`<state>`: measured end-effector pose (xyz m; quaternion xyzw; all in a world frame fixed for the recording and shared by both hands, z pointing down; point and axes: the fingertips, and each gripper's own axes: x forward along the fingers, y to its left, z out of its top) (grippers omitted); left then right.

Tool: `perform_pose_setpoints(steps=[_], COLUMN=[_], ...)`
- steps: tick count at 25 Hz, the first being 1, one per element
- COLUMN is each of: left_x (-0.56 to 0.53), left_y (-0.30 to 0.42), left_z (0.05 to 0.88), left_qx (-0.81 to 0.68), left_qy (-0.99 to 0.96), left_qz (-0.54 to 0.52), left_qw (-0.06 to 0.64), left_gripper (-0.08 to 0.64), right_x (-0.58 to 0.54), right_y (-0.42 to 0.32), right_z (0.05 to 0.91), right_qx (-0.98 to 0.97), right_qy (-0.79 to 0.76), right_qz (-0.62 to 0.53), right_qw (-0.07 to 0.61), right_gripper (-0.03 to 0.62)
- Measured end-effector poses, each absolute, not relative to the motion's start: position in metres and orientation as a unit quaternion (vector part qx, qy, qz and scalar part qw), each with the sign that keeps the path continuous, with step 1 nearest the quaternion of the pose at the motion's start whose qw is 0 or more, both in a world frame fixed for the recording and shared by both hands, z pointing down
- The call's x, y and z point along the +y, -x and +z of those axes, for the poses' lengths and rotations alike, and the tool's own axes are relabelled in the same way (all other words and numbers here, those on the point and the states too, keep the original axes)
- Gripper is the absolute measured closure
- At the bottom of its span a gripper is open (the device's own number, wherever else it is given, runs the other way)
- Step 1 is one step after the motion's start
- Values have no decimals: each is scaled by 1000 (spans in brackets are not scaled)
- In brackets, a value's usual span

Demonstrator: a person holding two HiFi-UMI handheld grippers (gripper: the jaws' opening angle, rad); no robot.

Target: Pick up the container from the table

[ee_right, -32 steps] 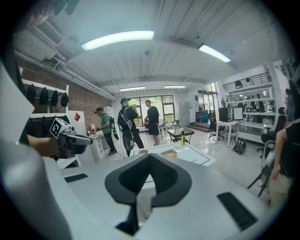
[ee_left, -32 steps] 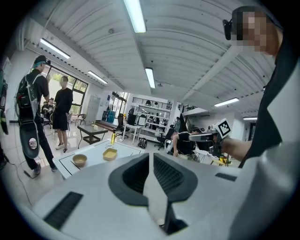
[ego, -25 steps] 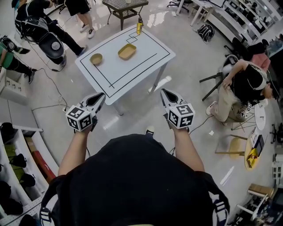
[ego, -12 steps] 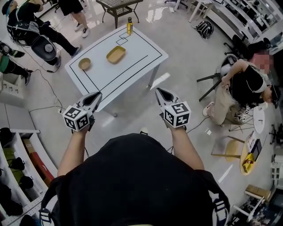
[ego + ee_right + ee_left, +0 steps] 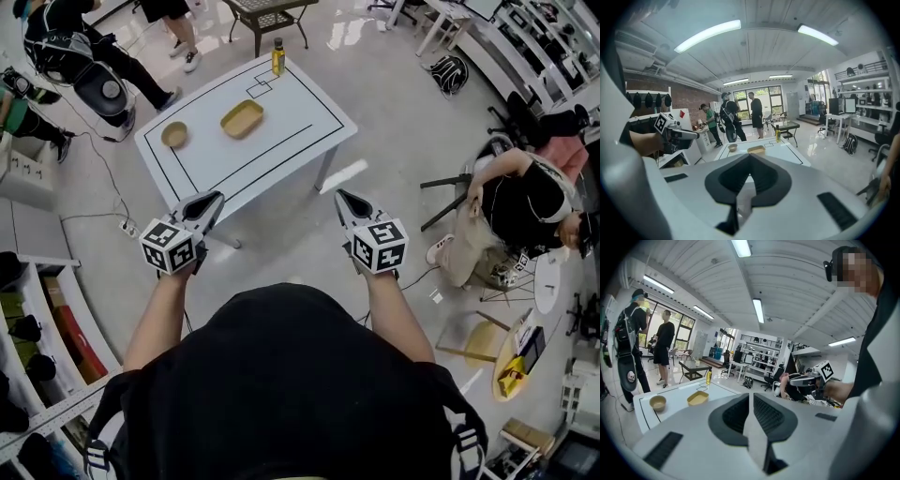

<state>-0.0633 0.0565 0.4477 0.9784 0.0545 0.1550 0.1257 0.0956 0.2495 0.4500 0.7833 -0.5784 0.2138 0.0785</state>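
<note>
Two grippers are held out low in front of the person, above the pale floor (image 5: 394, 94) and short of the white table (image 5: 281, 117). The left gripper (image 5: 214, 198) is seen with its jaws pressed together and nothing between them. The right gripper (image 5: 342, 196) is likewise clenched and empty, its jaws meeting along one line in its own view. Both are pointed toward the table, and neither is touching it.

The container (image 5: 242, 118), a shallow yellow-tan rectangular tray, is set on the tabletop toward the far side, well apart from both grippers. A small round bowl (image 5: 174, 134) of similar colour is placed to its left, apart from it and near the table's left edge. A yellow bottle (image 5: 277, 56) with a dark cap is stood upright at the far corner.

Beyond the table a dark side table (image 5: 267, 14) is seen, and people (image 5: 75, 42) are standing to the left of it. At the right of the head view a seated person (image 5: 525, 202) is shown, well apart from the white table.
</note>
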Motion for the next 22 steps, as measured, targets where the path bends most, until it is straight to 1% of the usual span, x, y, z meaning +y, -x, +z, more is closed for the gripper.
perform_pose_setpoints(steps=[13,22], left_x=[64,63], left_y=[40,28], left_z=[454,458], left_qx=[12,4], left_qy=[-979,-978], left_qz=[161,158], left_qw=[126,136], left_gripper=[525,525], right_x=[249,239], right_y=[-132,-146], right_z=[460,464], right_qx=[-611,-622], right_qy=[-758,-745], right_qz=[215,221], right_qw=[80,96], right_gripper=[586,586])
